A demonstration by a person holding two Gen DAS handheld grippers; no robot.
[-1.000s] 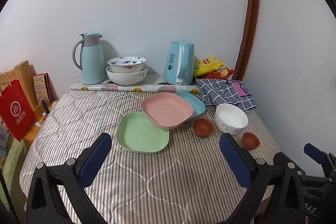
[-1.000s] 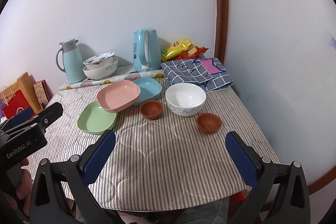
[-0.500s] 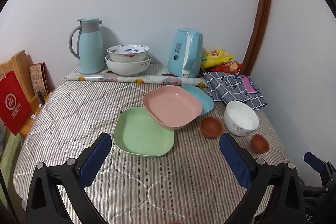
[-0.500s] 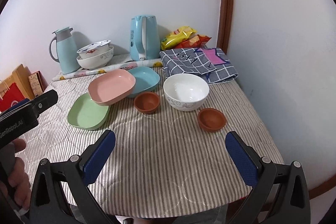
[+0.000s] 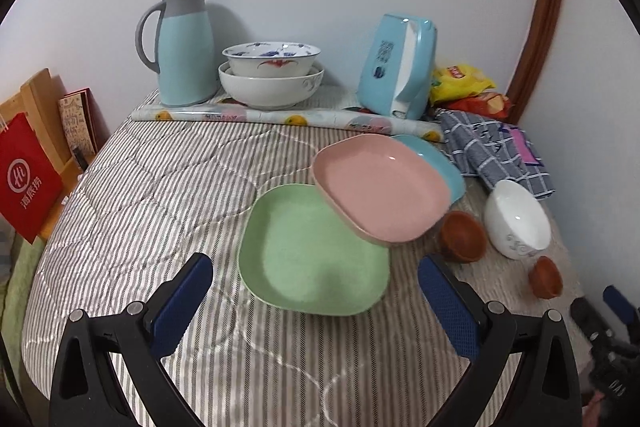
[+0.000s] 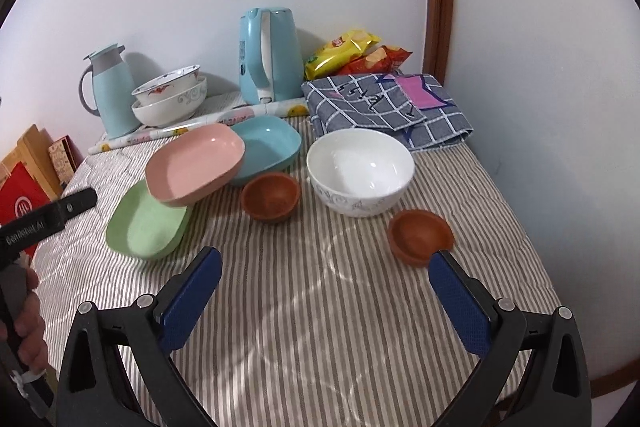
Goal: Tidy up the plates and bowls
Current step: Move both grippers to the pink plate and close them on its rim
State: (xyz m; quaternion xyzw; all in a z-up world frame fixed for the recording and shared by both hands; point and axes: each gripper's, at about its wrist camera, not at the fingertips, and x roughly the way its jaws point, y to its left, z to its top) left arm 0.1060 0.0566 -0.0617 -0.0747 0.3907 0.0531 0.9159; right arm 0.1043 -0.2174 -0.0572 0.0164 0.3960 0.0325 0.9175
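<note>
Both grippers hang wide open and empty over a striped quilted worktop (image 6: 320,307); sorting looks barely begun. The left gripper (image 5: 316,307) faces a green plate (image 5: 312,251). At its two o'clock a pink plate (image 5: 380,187) leans tilted, overlapping the green plate and a blue plate (image 6: 266,147) behind. The right gripper (image 6: 326,291) has a small brown bowl (image 6: 420,233) at one o'clock, just beside its right finger. A white bowl (image 6: 360,171) sits at twelve, a second brown bowl (image 6: 270,197) at eleven. Two larger bowls (image 5: 272,79) are nested by the far wall. Plates and small bowls remain unstacked.
</note>
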